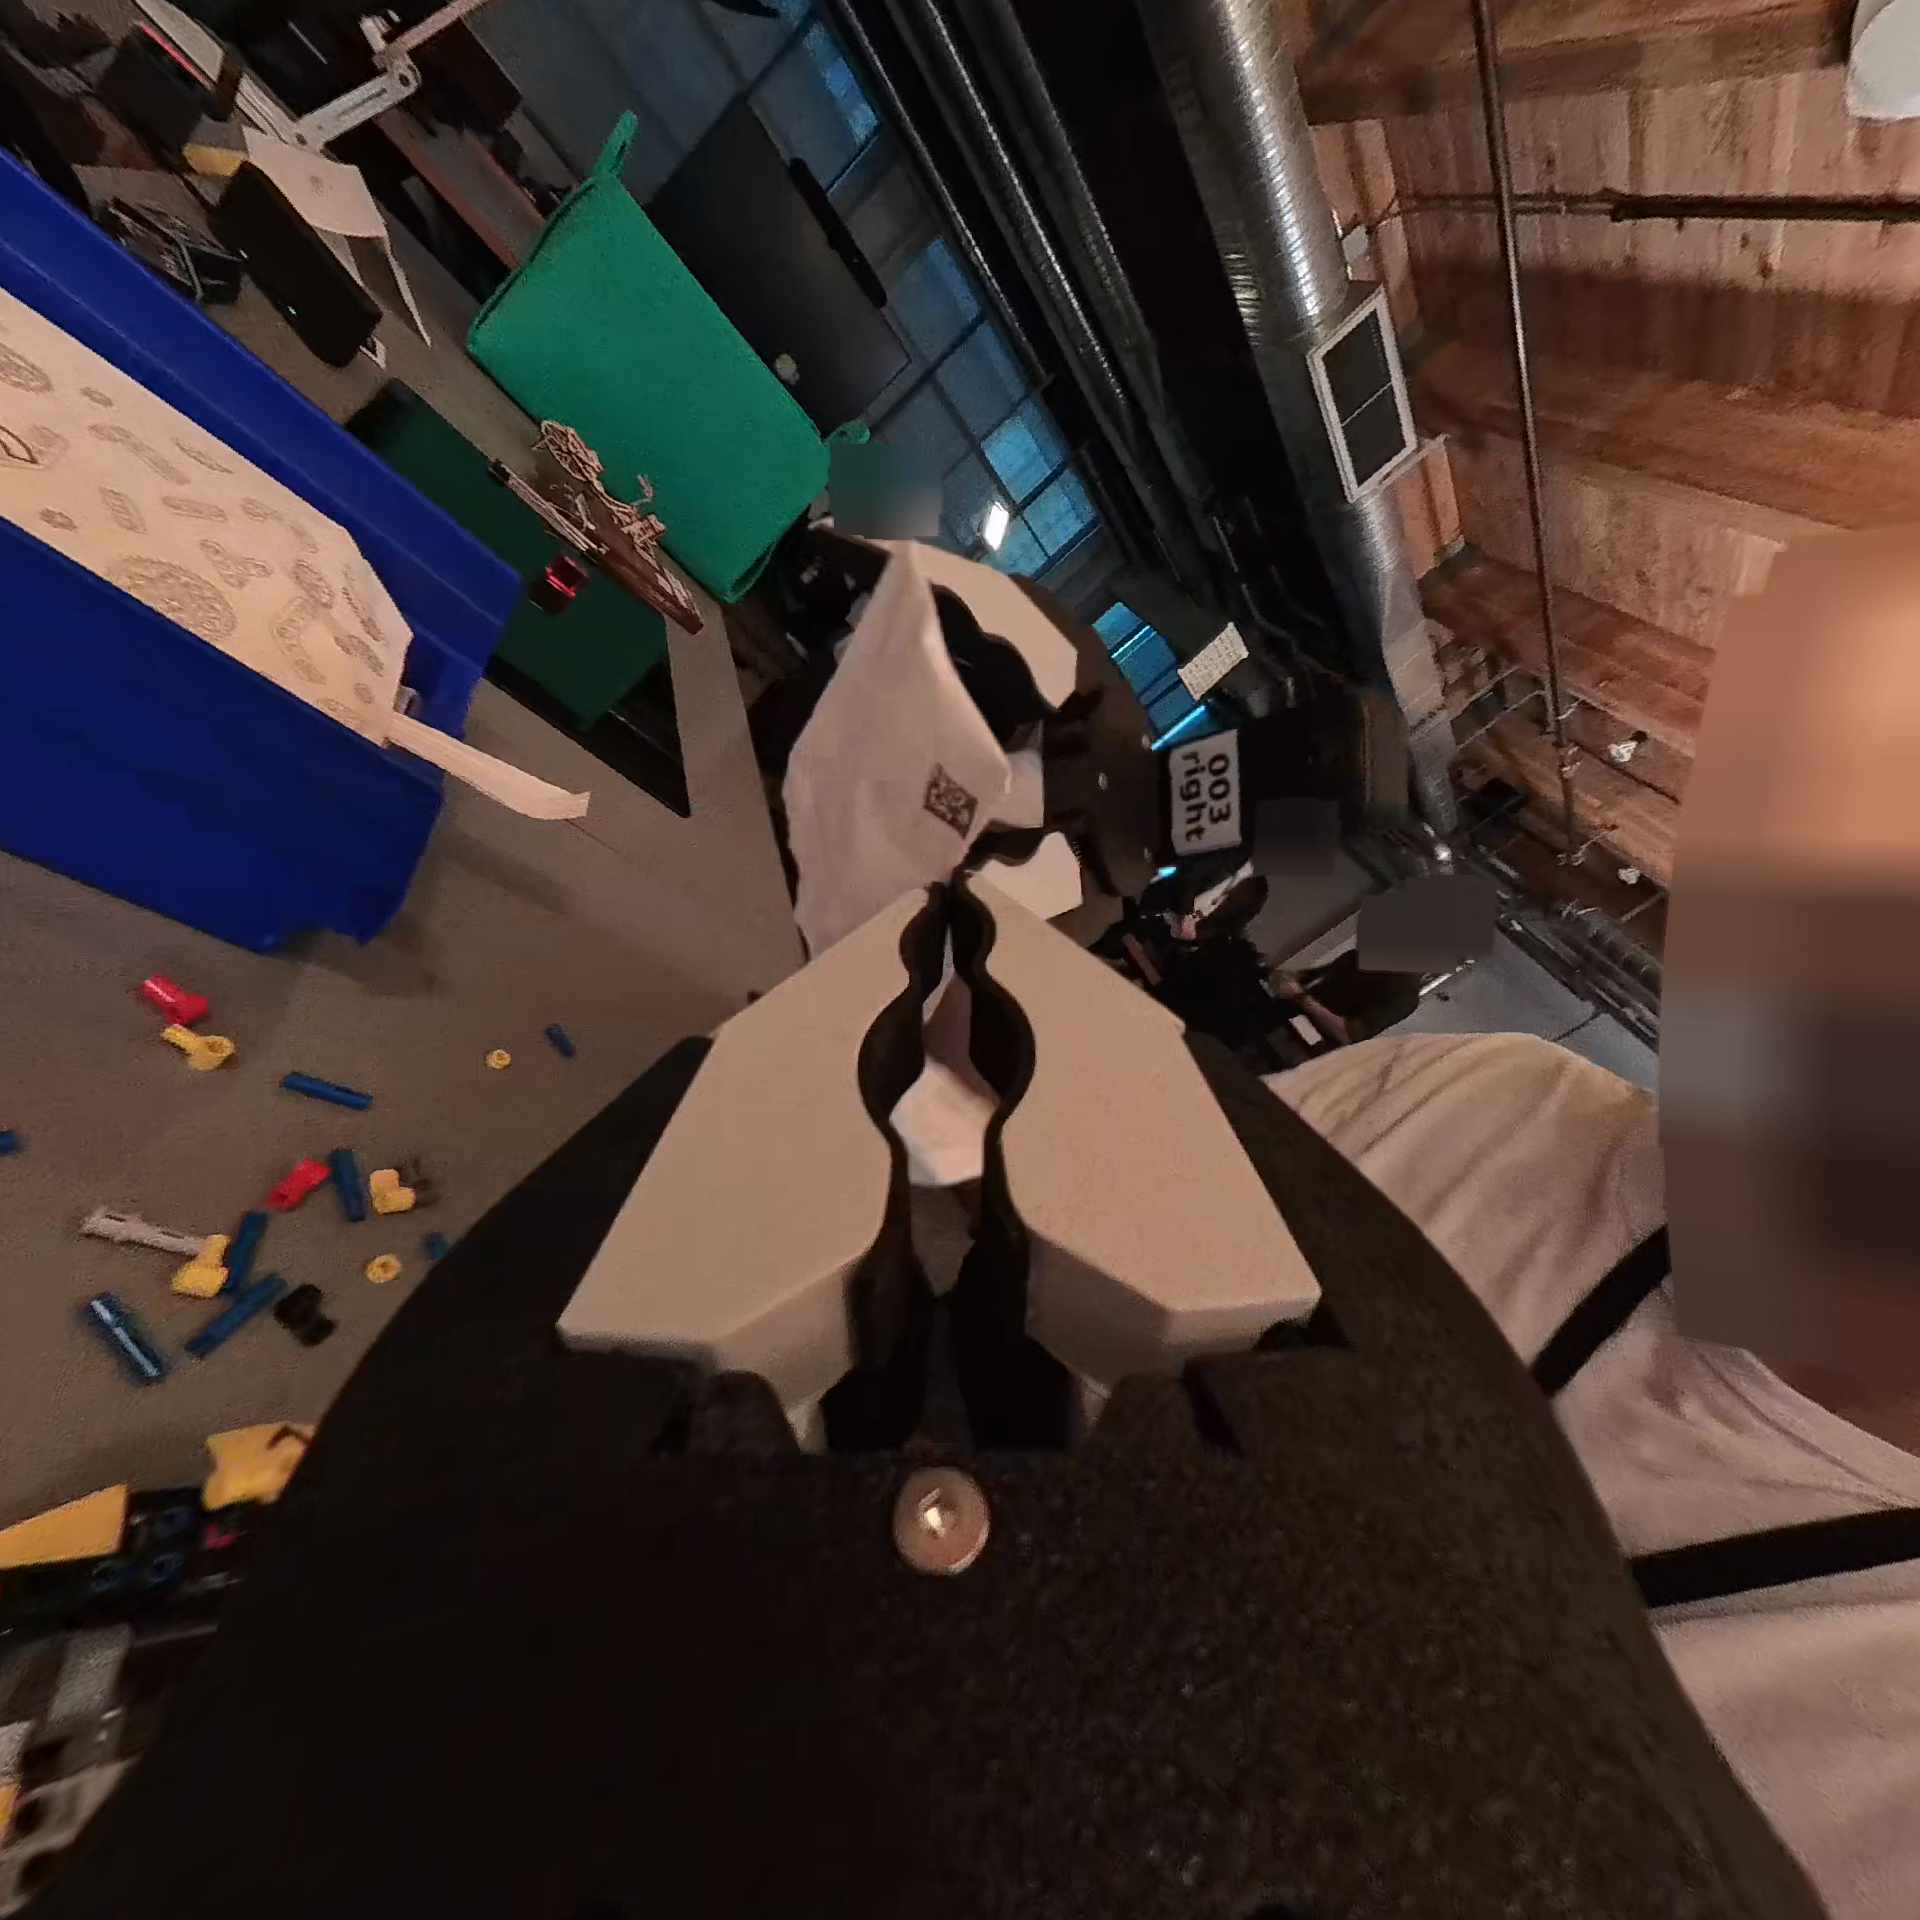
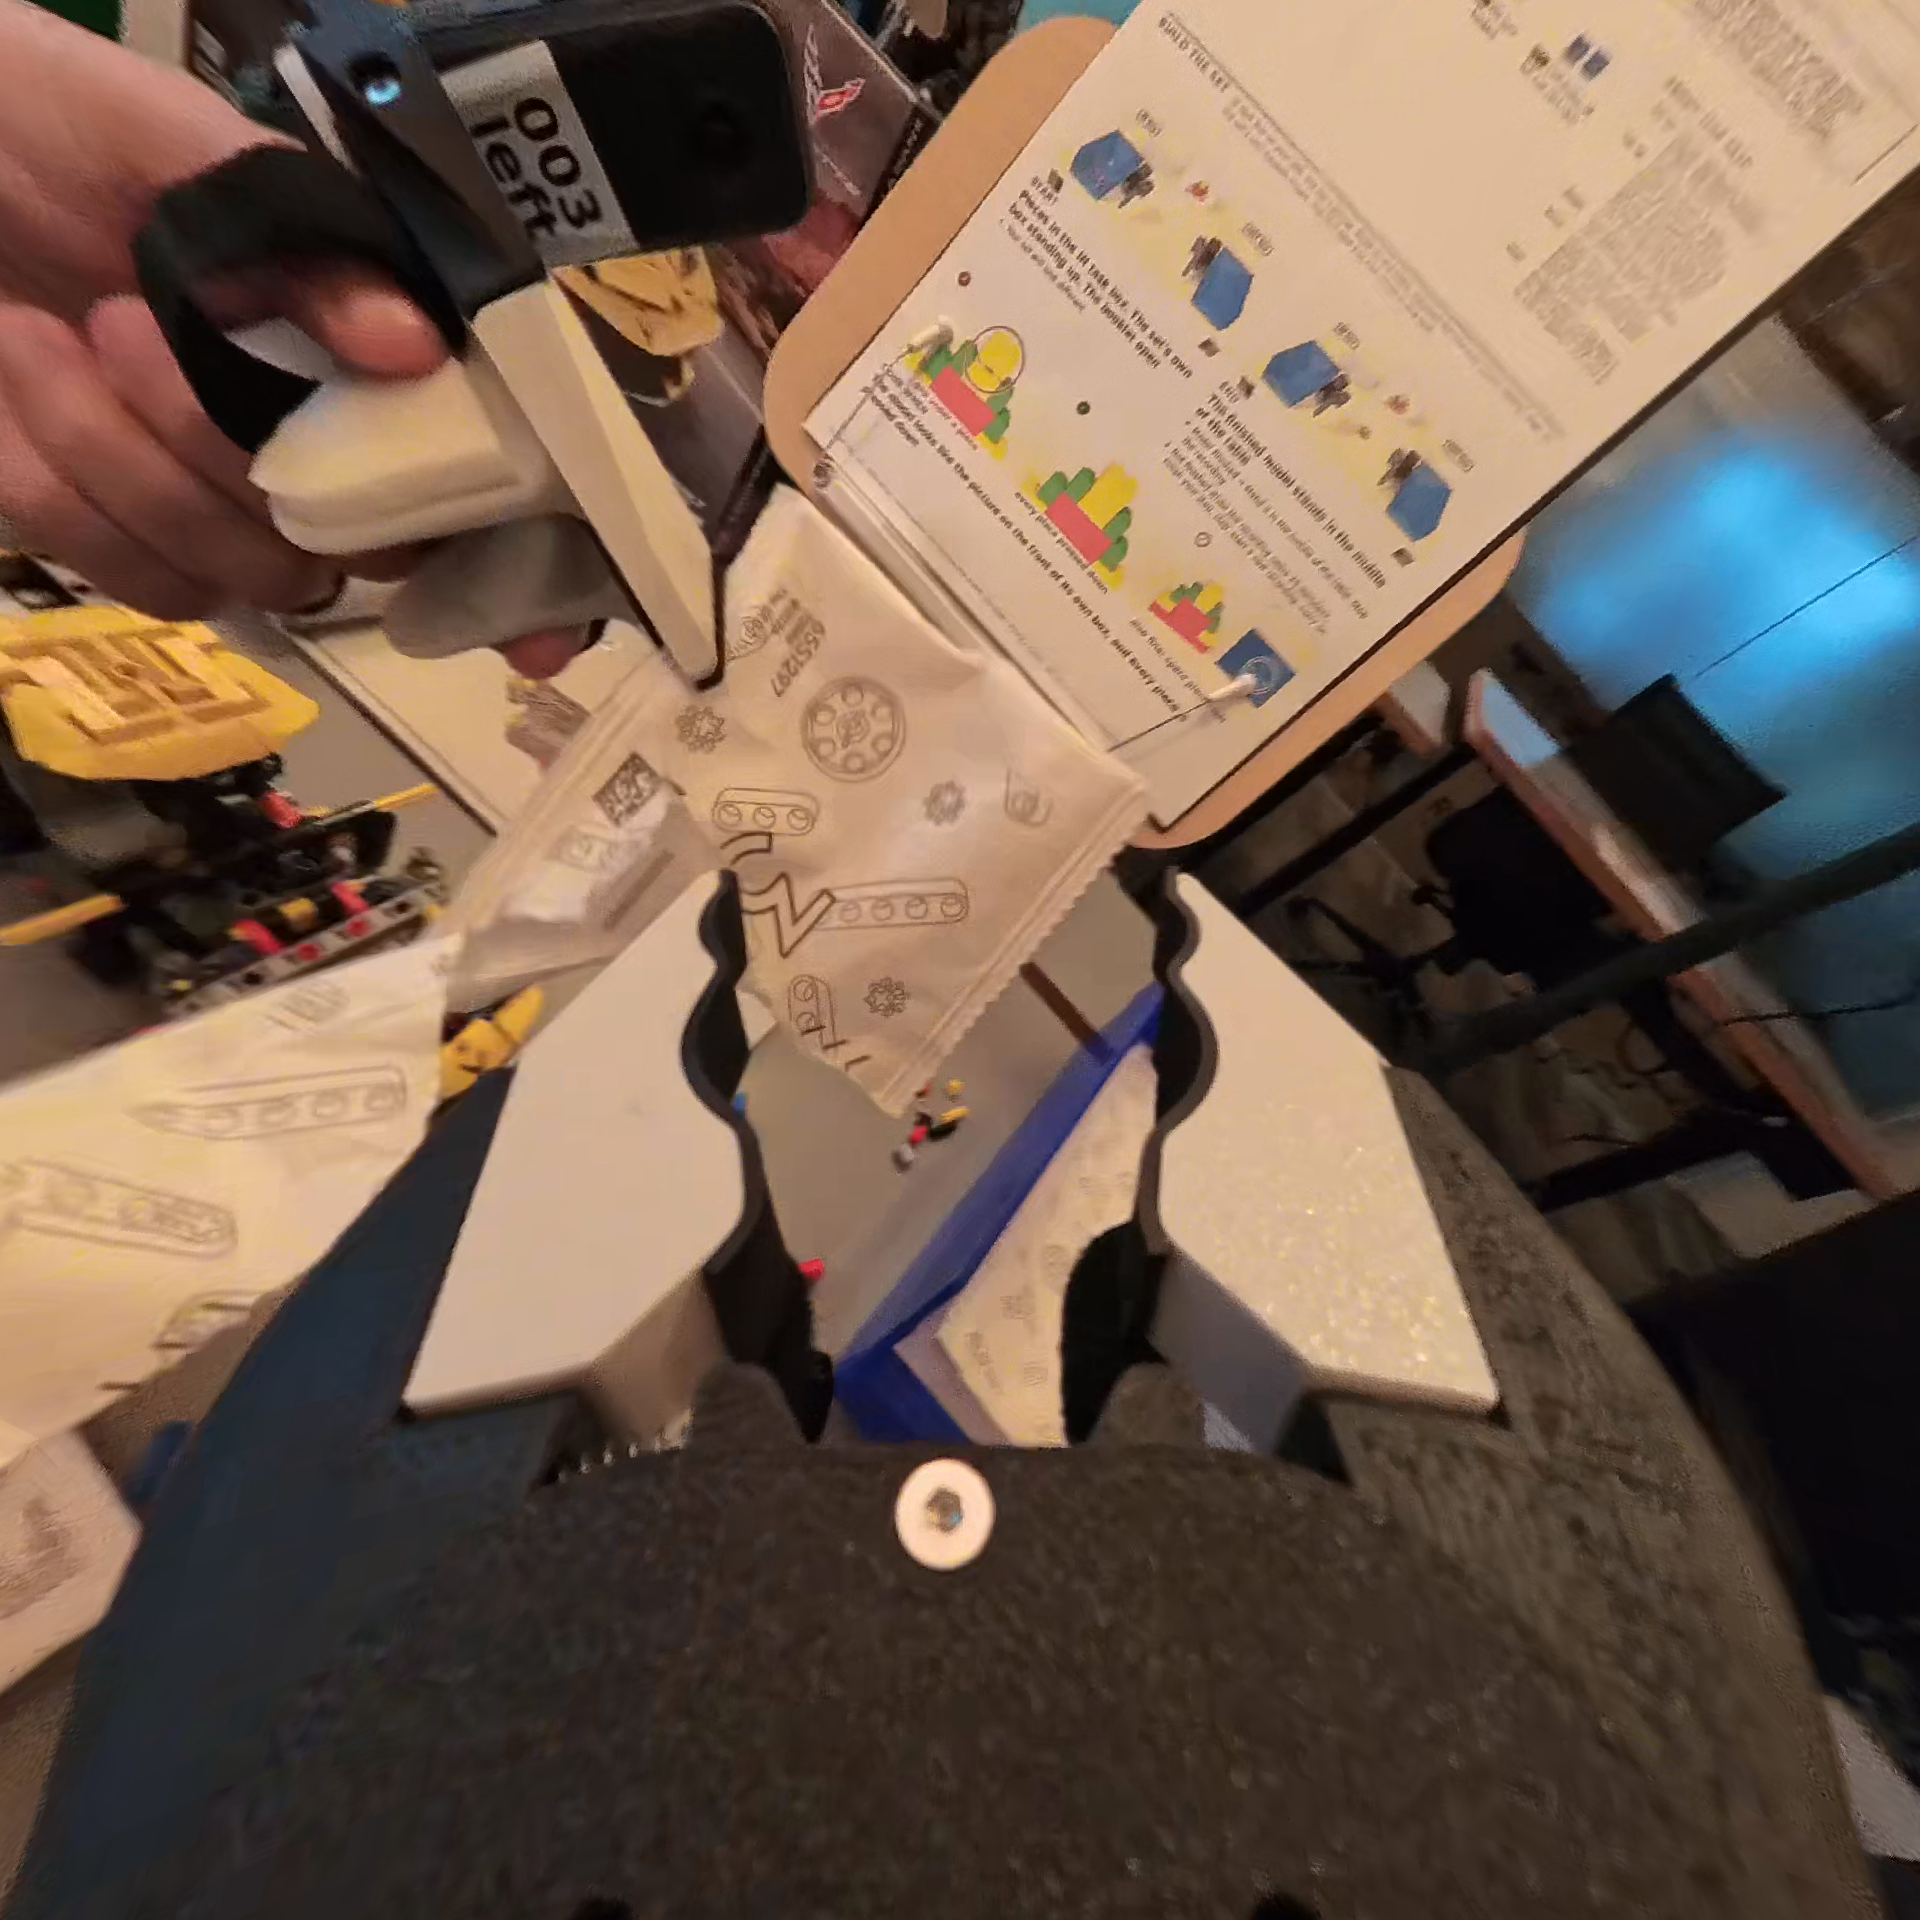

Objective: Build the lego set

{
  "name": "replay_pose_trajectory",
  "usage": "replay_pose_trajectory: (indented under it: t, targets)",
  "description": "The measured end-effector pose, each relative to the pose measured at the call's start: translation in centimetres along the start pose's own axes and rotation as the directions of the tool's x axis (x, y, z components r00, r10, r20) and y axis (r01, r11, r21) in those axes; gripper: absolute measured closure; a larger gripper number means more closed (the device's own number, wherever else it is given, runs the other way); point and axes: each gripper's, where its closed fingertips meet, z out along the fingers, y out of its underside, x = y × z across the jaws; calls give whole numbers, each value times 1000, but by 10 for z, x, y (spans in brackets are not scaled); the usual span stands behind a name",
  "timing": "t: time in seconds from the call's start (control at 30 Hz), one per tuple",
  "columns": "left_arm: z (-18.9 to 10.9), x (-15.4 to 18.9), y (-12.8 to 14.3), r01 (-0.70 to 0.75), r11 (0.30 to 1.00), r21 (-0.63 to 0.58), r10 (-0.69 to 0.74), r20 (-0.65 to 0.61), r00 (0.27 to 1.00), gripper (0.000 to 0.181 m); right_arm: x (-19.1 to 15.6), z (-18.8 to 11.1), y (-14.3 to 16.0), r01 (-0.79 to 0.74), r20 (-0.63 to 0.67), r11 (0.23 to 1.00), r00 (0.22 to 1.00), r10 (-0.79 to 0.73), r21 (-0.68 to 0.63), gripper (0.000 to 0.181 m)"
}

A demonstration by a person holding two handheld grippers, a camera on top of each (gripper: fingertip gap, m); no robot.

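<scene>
My left gripper (image 1: pixel 951 902) is shut on the top edge of a white printed paper parts bag (image 1: pixel 883 769). In the right wrist view a hand holds the left gripper (image 2: pixel 707 665) up, and the bag (image 2: pixel 883 831) hangs tilted below it. Small pieces (image 2: pixel 933 1122) show at the bag's lower corner. My right gripper (image 2: pixel 951 894) is open, its fingers on either side of the bag's lower part; it also shows in the left wrist view (image 1: pixel 997 675). Loose red, blue and yellow Lego pieces (image 1: pixel 260 1195) lie on the grey table.
A blue bin (image 1: pixel 208 727) holding more paper bags (image 1: pixel 187 551) stands on the table; it also shows below my right gripper (image 2: pixel 1018 1174). A partly built yellow and black model (image 2: pixel 156 727) sits at left. An instruction sheet on a board (image 2: pixel 1195 364) stands behind. Another paper bag (image 2: pixel 208 1143) lies at left.
</scene>
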Motion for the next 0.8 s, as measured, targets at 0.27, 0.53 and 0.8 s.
replay_pose_trajectory:
  t: [0.27,0.53,0.8]
  targets:
    - [-6,-16,-14,100,994,51,-104,83,991,181,8,-2,-11,180,-133,983,975,-176,20,131]
    - [-5,-33,-6,119,992,31,-123,183,975,181,6,-1,0,80,-107,996,991,-76,34,169]
    - [-7,-33,-5,-270,961,-61,275,329,903,181,-5,-3,-3,-683,421,730,667,614,18,181]
